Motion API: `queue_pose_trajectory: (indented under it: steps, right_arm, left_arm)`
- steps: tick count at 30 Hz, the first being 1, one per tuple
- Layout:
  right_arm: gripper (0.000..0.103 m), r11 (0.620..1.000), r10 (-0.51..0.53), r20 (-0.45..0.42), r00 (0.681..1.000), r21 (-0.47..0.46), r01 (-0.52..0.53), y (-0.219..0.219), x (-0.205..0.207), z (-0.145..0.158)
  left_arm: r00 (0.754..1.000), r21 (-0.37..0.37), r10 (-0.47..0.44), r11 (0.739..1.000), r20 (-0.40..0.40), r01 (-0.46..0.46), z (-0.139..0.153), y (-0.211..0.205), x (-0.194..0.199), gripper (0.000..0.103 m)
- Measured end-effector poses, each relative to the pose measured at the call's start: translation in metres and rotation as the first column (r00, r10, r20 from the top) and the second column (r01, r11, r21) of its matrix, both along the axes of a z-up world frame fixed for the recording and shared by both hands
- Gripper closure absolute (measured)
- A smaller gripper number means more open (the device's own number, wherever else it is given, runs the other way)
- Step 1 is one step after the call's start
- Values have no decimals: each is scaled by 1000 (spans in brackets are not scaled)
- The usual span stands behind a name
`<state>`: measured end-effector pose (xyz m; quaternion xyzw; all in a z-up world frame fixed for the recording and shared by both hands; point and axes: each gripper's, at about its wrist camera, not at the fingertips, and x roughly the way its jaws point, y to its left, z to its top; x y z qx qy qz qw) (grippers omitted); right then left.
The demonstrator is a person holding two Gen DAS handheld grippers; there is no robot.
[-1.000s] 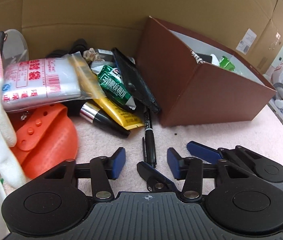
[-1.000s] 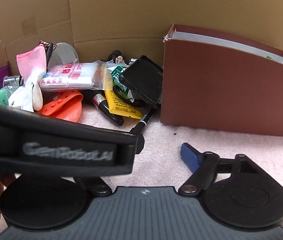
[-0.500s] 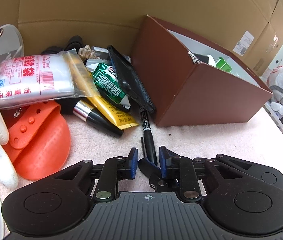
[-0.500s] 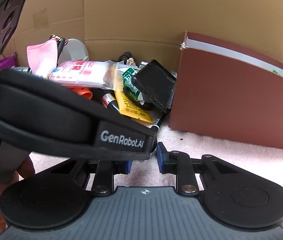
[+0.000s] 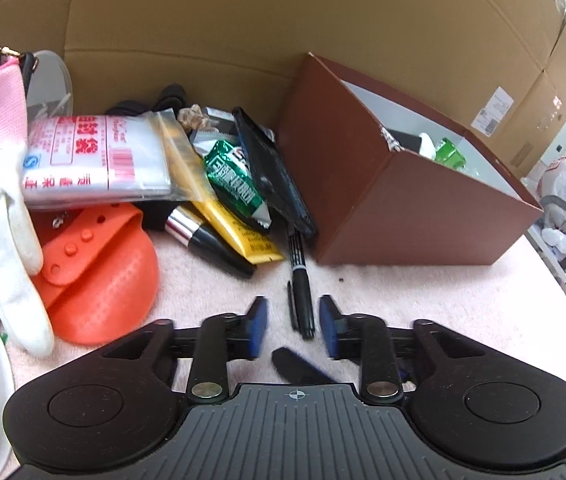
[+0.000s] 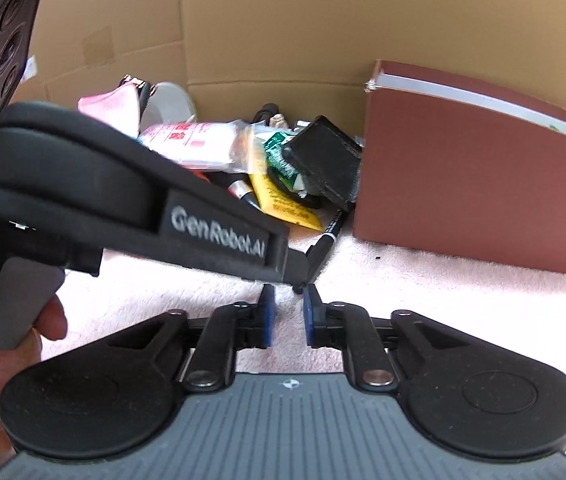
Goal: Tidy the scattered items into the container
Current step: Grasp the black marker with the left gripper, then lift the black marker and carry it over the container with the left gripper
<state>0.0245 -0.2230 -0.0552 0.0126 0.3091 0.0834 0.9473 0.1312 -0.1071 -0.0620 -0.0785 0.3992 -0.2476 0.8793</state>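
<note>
A black marker pen (image 5: 300,280) lies on the pink cloth, its tip between the blue pads of my left gripper (image 5: 293,326), which stand apart and do not touch it. My right gripper (image 6: 287,312) sits just behind the left one, its pads a small gap apart and empty. The brown container (image 5: 403,208) stands to the right with several items inside; it also shows in the right wrist view (image 6: 475,188). The pen (image 6: 325,242) is partly hidden by the left gripper's body (image 6: 123,196).
A pile lies left of the container: black case (image 5: 273,172), green packet (image 5: 233,180), yellow tube (image 5: 239,228), black-and-silver tube (image 5: 207,240), white pouch (image 5: 95,160), orange silicone mitt (image 5: 99,272), white glove (image 5: 3,240). Cardboard walls stand behind.
My left gripper's pads closed to a narrow gap, then widened again around the pen tip. My right gripper's pads closed from wide open to a small gap and moved in behind the left.
</note>
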Motion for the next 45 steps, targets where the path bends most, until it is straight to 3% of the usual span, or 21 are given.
queue_pose_trajectory:
  steps: [1,6,14,16,17,26,41,43,44,45]
  right_arm:
    - [57,1000,-8,-1,1000,8,8,-2,1,0]
    - [57,1000,-27,-5,1000,2,27,-5,9,1]
    - [70,999,-41,0,999,-32,41,-4,24,1]
    - [72,998,-46,0,999,-42,45,-4,25,1]
    - [72,998,-45,1,999,-41,45,-4,24,1]
    - [74,999,-19,-25,1000,-32,19,-5,4,7]
    - [76,992,114,-63,991,-50,-118,8,-101,15]
    - [76,991,124,-64,990,-52,-127,10,-110,16]
    - [76,990,128,-65,990,-57,-132,12,-104,13]
    - [76,989,133,-65,989,-61,-137,14,-105,12]
  left_arm:
    - [1000,1,-4,1000,-4,4,0,-1,3,48]
    - [999,13,-46,999,-26,47,-4,-7,12,50]
    - [997,66,-72,995,-15,73,-10,-24,24,66]
    - [997,63,-72,995,-22,73,-10,-22,24,84]
    - [997,63,-72,995,-24,74,-10,-21,24,85]
    - [998,62,-53,997,-37,55,-7,-14,-9,88]
    - [995,-1,-4,1000,-96,4,-6,13,-110,89]
    - [995,-7,3,1000,-99,-4,-6,15,-116,81]
    - [995,-13,7,1000,-101,-9,-6,15,-117,66]
    - [995,-21,17,1000,-103,-19,-6,17,-117,66]
